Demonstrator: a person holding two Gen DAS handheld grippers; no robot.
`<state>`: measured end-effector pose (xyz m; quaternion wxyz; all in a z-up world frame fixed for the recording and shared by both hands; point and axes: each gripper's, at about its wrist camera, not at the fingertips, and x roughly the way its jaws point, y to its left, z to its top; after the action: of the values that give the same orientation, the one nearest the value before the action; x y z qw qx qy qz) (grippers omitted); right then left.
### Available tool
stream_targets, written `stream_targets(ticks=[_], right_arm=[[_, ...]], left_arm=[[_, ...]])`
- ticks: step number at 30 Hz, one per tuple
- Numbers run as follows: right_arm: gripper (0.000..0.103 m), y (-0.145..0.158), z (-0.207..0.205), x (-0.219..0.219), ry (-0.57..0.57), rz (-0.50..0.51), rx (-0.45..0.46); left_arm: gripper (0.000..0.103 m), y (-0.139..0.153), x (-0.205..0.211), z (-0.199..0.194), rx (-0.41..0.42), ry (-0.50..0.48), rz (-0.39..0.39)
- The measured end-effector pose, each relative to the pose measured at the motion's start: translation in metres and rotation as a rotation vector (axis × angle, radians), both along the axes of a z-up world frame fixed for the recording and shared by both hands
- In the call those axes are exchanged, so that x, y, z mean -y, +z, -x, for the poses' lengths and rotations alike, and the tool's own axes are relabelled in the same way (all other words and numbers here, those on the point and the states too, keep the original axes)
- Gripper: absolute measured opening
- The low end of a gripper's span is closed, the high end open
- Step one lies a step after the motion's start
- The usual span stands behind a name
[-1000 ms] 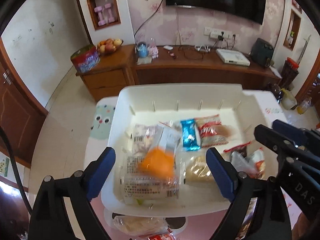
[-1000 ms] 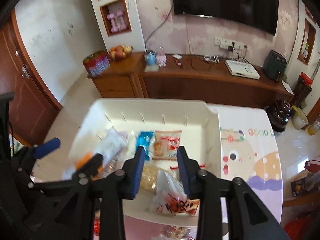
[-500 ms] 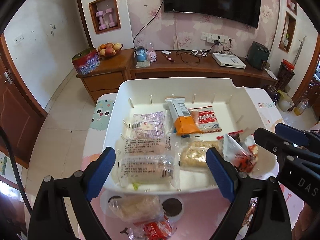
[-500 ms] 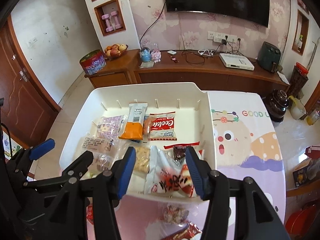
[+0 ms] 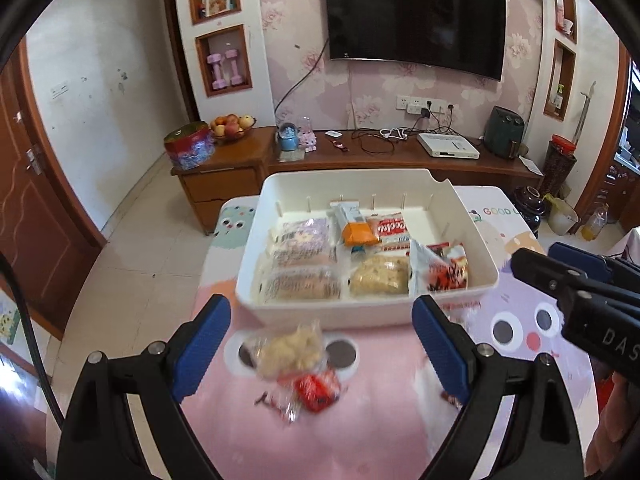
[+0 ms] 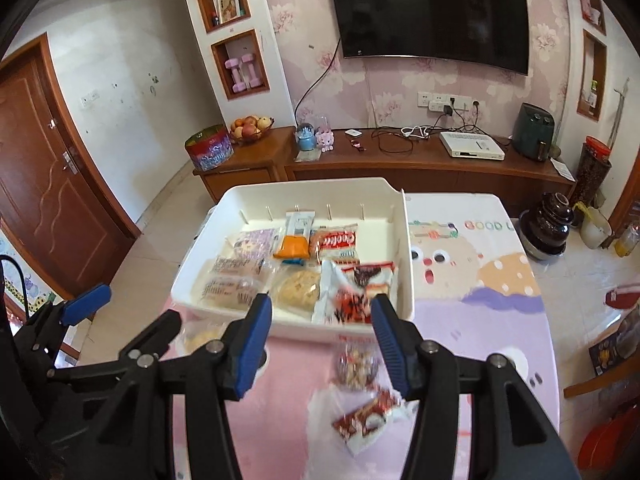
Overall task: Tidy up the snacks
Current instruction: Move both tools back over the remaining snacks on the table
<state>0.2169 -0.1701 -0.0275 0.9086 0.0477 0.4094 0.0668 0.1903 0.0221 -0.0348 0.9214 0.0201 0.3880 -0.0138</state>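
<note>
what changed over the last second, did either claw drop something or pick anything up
Both claws pulled back from the white bin toward the near table edge. The right claw, a second ago shut on the white-and-red snack bag, opened and left it at the bin's near right corner. The left claw stayed open and empty; an orange pack that was blurred above the bin now lies inside. Loose snacks on the table remain.

Home living room, wall-mounted TV (image 5: 414, 20), floral wallpaper (image 5: 292, 76), wooden sideboard (image 5: 400, 158), fruit bowl (image 5: 233, 127), tiled floor (image 5: 136, 240)
</note>
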Motion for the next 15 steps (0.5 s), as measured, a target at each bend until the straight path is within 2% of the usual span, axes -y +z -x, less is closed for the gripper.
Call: stream_targets(ticks=[5, 10, 15], right_arm=[[0.061, -0.011, 0.042, 0.008, -0.017, 0.019, 0.008], [0.062, -0.035, 0.071, 0.016, -0.048, 0.069, -0.016], [0.062, -0.066, 0.087, 0.024, -0.065, 0.096, -0.080]], left_arm=[[0.092, -0.016, -0.007, 0.044, 0.001, 0.030, 0.030], [0.092, -0.050, -0.011, 0.071, -0.069, 0.043, 0.048], [0.092, -0.085, -0.010, 0.087, -0.137, 0.042, 0.011]])
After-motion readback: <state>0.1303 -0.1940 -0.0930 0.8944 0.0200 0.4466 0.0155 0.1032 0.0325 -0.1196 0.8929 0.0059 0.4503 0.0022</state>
